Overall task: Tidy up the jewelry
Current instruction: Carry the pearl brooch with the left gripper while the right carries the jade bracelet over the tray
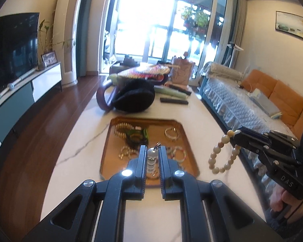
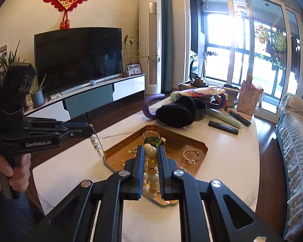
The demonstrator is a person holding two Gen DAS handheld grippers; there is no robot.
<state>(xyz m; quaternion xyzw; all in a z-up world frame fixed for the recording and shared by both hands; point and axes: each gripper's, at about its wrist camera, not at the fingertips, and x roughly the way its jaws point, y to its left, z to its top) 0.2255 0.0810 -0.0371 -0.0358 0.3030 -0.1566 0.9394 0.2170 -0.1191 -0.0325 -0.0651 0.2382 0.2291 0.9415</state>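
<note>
The upper end of a pearl-and-chain strand (image 2: 96,144) is hidden inside the closed fingers of the left gripper (image 1: 152,151), and its long axis is hung straight down above the amber tray (image 1: 109,141). Farther right, a loop of cream beads (image 1: 222,153) is clamped by the right gripper (image 2: 150,151), its top concealed between the pads, and is suspended vertically beside the tray over the white table (image 1: 208,117).

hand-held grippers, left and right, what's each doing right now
Left hand-held gripper: shut on pearl piece.
Right hand-held gripper: shut on bead bracelet.
</note>
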